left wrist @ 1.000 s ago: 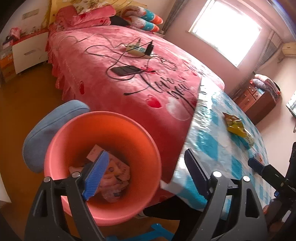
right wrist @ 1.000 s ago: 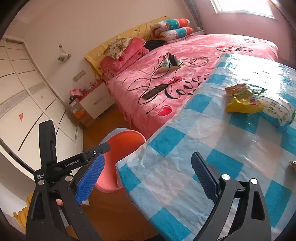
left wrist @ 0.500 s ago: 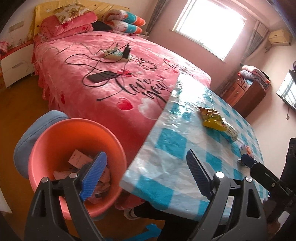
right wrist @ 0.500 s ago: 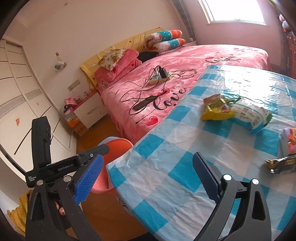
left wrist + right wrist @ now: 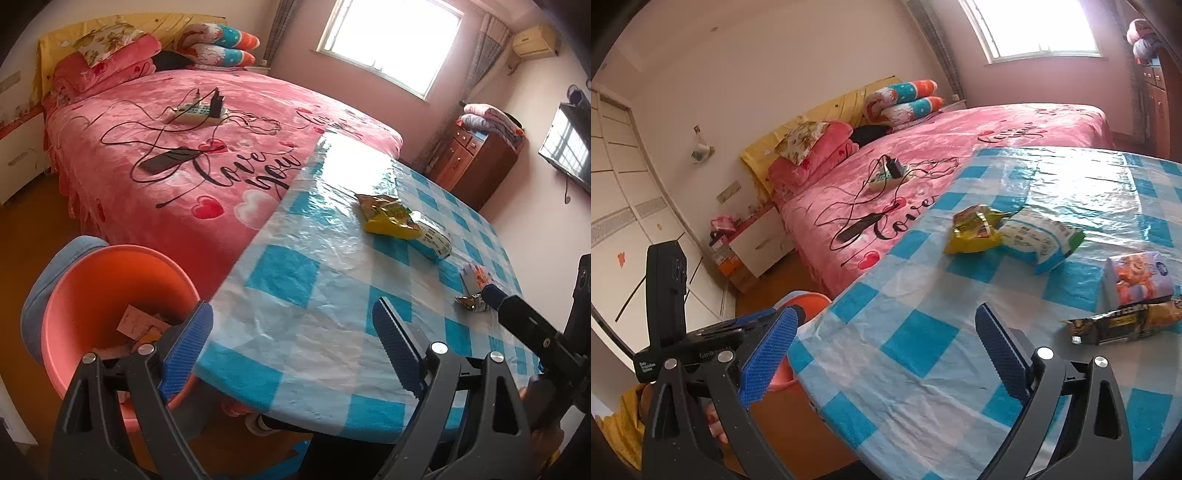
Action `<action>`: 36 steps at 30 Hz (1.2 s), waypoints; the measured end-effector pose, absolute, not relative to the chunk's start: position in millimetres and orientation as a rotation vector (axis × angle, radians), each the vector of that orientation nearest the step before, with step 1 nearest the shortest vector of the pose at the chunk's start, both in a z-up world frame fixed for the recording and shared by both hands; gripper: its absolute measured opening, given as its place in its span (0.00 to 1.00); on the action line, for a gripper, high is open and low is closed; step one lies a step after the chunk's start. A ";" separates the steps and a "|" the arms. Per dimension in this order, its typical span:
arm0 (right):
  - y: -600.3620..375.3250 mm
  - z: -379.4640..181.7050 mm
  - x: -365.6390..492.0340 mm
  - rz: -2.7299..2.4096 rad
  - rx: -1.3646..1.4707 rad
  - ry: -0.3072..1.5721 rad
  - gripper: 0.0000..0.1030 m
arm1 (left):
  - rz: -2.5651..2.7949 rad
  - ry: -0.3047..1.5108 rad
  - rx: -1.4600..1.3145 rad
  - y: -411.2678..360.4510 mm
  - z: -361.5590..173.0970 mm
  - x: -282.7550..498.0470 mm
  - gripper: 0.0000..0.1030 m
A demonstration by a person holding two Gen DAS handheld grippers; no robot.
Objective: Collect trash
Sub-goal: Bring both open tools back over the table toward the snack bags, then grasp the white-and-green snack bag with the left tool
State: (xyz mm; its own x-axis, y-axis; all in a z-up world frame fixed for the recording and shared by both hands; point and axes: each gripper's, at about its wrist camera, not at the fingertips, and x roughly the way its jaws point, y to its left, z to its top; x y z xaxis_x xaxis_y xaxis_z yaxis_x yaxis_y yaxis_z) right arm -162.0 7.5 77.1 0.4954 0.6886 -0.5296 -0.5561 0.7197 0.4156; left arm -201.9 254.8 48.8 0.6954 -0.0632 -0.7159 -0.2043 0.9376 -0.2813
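Note:
An orange bin [image 5: 107, 295] with paper scraps inside stands on the floor left of the blue-checked table [image 5: 295, 302]; its rim shows in the right wrist view [image 5: 809, 302]. On the table lie a yellow snack bag [image 5: 388, 218] [image 5: 973, 230], a white and blue packet [image 5: 434, 240] [image 5: 1039, 238], a tissue pack [image 5: 1137, 277] and a dark foil wrapper [image 5: 1115, 325] [image 5: 471, 302]. My left gripper [image 5: 291, 347] is open and empty over the table's near corner. My right gripper [image 5: 886, 350] is open and empty, short of the wrapper.
A pink bed [image 5: 207, 147] with a power strip, cables and a phone borders the table's far side. A blue cushion [image 5: 55, 266] sits behind the bin. A wooden cabinet [image 5: 476, 155] stands at the back right. A white nightstand [image 5: 757, 240] stands by the bed.
Both grippers swung right, away from the bin and over the table. The bin slid to the left edge of the views and more trash on the table came into sight.

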 end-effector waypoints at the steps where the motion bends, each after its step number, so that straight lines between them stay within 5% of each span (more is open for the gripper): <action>1: 3.9 76.8 -161.6 0.757 0.205 0.729 0.93 | 0.078 0.805 -0.353 251.9 49.0 -200.8 0.86; 36: -162.1 47.2 -84.0 0.395 0.400 0.786 0.93 | -0.113 0.922 -0.325 129.9 44.8 -133.4 0.86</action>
